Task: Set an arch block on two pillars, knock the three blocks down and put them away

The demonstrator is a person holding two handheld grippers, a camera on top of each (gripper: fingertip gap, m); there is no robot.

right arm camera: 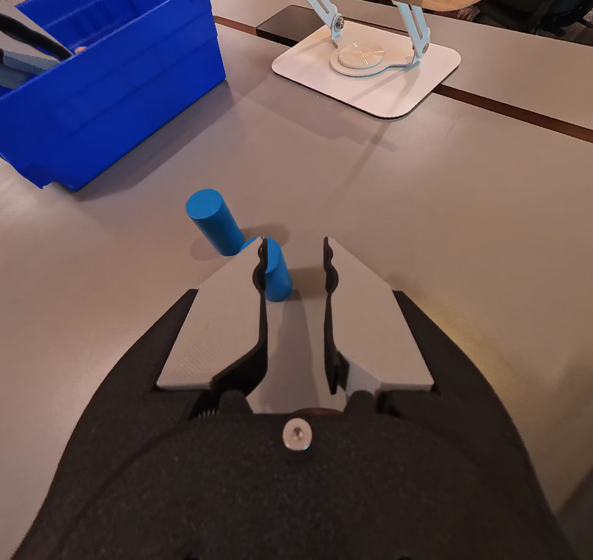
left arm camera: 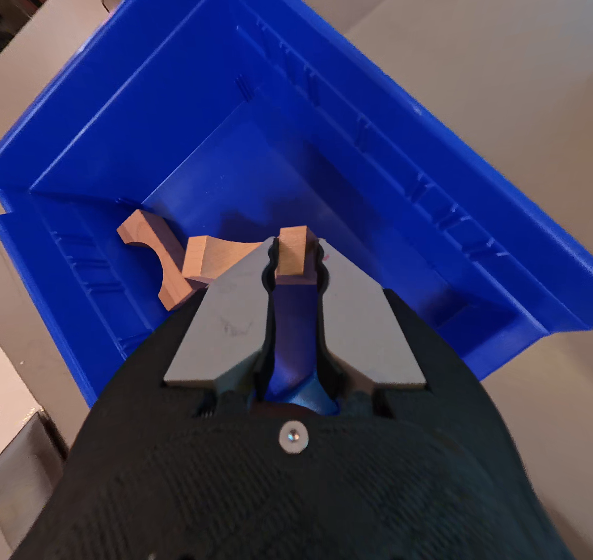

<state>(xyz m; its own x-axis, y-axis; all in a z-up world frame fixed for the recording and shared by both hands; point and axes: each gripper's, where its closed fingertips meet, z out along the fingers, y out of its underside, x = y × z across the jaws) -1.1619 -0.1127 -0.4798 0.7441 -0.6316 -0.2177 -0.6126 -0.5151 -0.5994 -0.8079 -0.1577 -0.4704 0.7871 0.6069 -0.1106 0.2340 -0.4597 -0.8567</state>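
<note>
Stage: early, by the look of it. Left gripper [left arm camera: 296,255], inside the blue bin [left arm camera: 401,146], has its pads pressed on a wooden arch block [left arm camera: 292,251]; a second arch block [left arm camera: 154,255] lies to its left. Right gripper [right arm camera: 293,265] hangs partly open and empty; two blue pillars [right arm camera: 213,223] stand upright, apparently close ahead-left (nearer one partly hidden), bare.

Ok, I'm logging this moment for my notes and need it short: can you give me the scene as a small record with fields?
left gripper: fingers closed on a wooden arch block, inside the blue bin
second arch block: lying in the bin, left of the held one
right gripper: open, holding nothing, above the table
blue pillars: two standing on the table, far one, near one partly behind the left finger
background: white stand
</note>
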